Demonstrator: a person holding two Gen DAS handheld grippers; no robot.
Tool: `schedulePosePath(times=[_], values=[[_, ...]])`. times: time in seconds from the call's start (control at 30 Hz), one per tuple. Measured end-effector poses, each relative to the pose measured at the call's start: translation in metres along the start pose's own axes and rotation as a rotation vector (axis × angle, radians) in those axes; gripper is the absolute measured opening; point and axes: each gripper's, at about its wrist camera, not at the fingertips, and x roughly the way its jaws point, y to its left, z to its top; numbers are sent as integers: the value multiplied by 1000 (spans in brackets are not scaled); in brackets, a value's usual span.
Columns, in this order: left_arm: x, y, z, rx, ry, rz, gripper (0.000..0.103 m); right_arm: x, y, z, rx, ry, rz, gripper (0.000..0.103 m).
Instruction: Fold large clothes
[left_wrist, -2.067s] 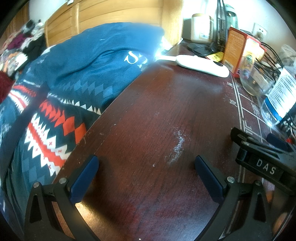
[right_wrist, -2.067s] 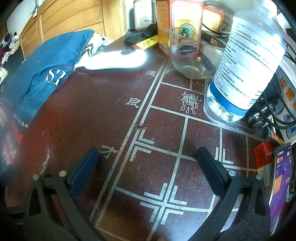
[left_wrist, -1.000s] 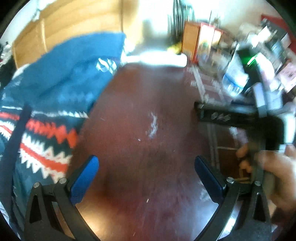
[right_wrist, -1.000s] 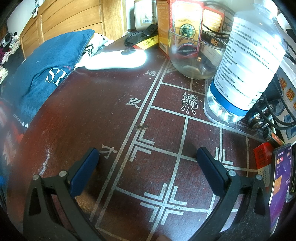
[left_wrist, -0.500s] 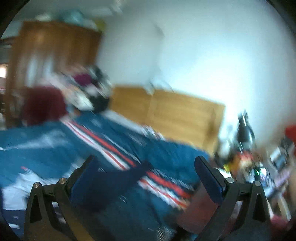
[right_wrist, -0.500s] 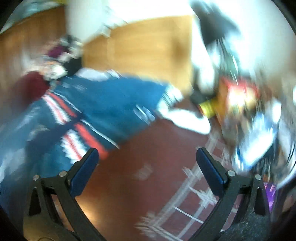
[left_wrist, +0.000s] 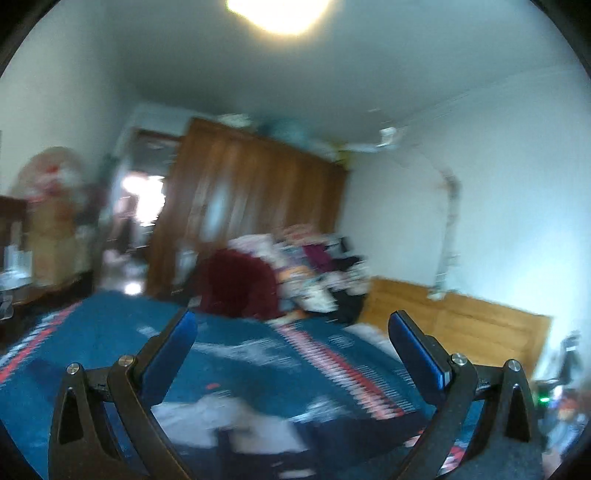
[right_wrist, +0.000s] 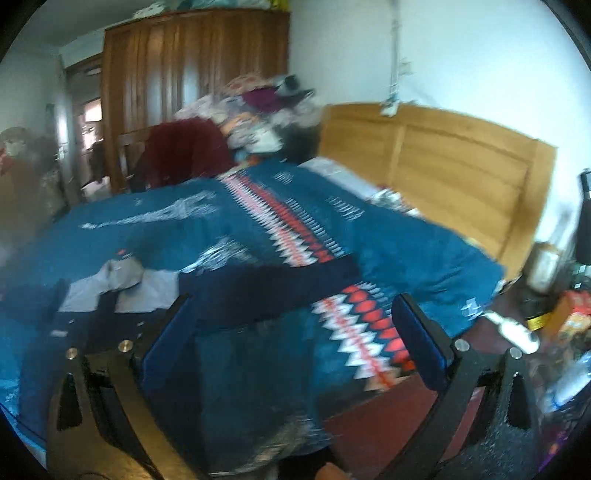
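We see heavy motion blur in both views, with fisheye bending and dark corners. A ceiling lamp (left_wrist: 279, 14) glares overhead in the left view, a bright doorway (left_wrist: 142, 199) blows out, and the walls read bright.

Both the left gripper (left_wrist: 291, 343) and right gripper (right_wrist: 291, 325) are lifting away from the dark table (right_wrist: 388, 410), now facing the bed (right_wrist: 424, 251) instead.
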Motion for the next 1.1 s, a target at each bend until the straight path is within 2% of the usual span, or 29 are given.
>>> schedulePosePath(times=[0.1,0.17,0.3,0.37,0.4,0.47,0.5,0.53,0.63,0.7,0.73,0.83,0.97,1.03,1.07,1.1], values=[[-11,38,-7,77,-19,164,103,5,30,2,-50,0,21,103],[-19,53,-7,113,-64,237,103,-8,45,16,-80,-58,17,103],[-37,87,13,104,-184,300,103,-59,65,44,-139,-319,-11,103],[-45,101,25,98,-235,319,103,-70,72,45,-191,-450,-14,103],[-48,107,33,96,-267,321,103,-62,73,42,-236,-458,1,103],[-59,117,46,79,-323,313,103,-25,74,41,-306,-346,-7,103],[-66,123,49,66,-343,308,103,-1,69,39,-299,-262,-13,103],[-60,127,47,59,-343,293,103,20,56,35,-258,-201,25,103],[-28,126,39,95,-253,272,103,78,13,26,-117,-49,53,103],[4,125,13,96,-147,242,103,117,-19,20,-40,32,55,103],[25,128,-7,99,-59,228,103,135,-35,17,1,72,65,103],[78,120,-66,123,138,204,103,186,-86,10,176,197,114,103],[147,123,-165,82,421,135,103,246,-138,7,353,266,147,103],[170,124,-209,37,524,117,103,277,-159,10,443,287,222,103],[181,126,-230,5,567,115,103,291,-169,9,500,302,256,99],[190,122,-248,-14,594,123,103,308,-180,8,553,318,277,85]])
